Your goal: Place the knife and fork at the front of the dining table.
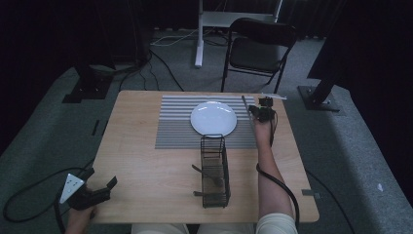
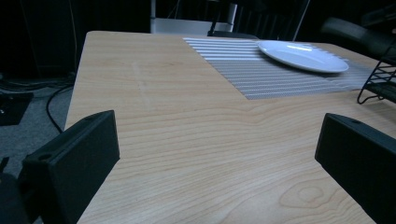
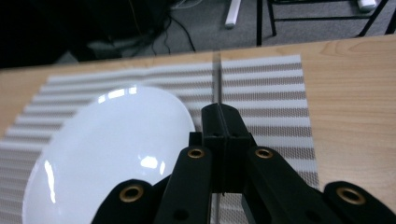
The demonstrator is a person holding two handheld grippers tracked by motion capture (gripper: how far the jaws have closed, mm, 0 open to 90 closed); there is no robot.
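A white plate (image 1: pixel 213 118) lies on a striped placemat (image 1: pixel 175 129) at the table's far middle. My right gripper (image 1: pixel 255 111) hovers just right of the plate, shut on a thin grey utensil (image 1: pixel 246 108) that runs along the mat's right part. In the right gripper view the jaws (image 3: pixel 219 111) are pressed together on that slim utensil (image 3: pixel 216 77), with the plate (image 3: pixel 107 140) to their left. My left gripper (image 1: pixel 103 187) rests at the table's front left edge, open and holding nothing; its jaws (image 2: pixel 217 158) stand wide apart over bare wood.
A black wire basket (image 1: pixel 215 171) stands in front of the mat with a few utensil handles poking out; its edge (image 2: pixel 380 79) appears in the left gripper view. A folding chair (image 1: pixel 260 45) and stand legs sit beyond the table. Cables trail on the floor.
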